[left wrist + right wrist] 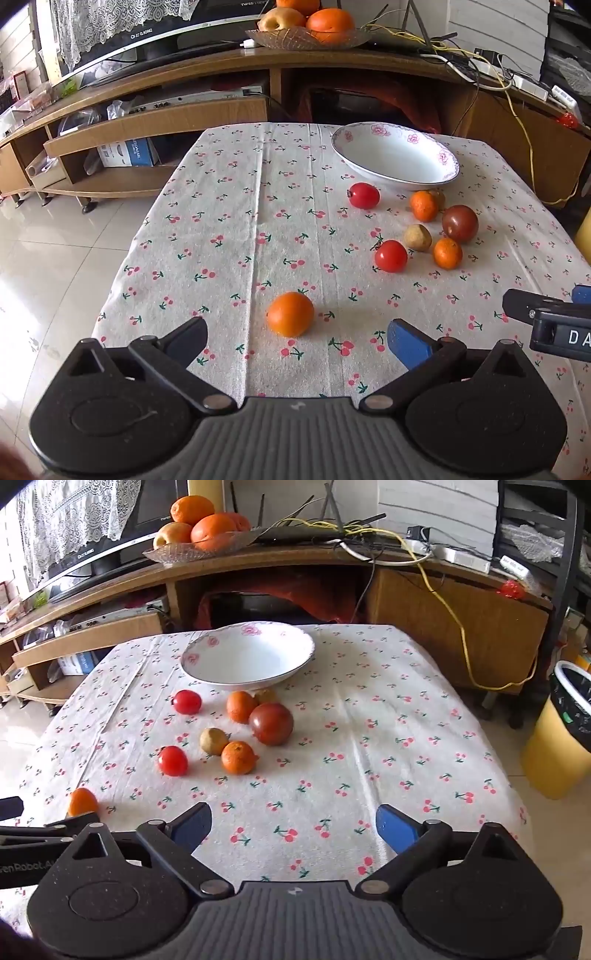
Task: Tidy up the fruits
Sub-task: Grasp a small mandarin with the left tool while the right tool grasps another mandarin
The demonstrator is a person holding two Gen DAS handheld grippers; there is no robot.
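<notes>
Lone orange [290, 314] sits on the cloth near the front edge, just ahead of the left gripper [297, 338], jaws wide, empty. Looks firm, round, light, may roll; pinch across its middle. Other fruits cluster at 2 o'clock below the bowl [439, 177]. Right gripper [293, 823] also wide, empty.

White floral-rimmed bowl [395, 157] upright on table, two red tomatoes [364, 195], dark tomato [460, 223], small oranges [447, 253] clustered beside it, lone orange [290, 314] well apart
</notes>
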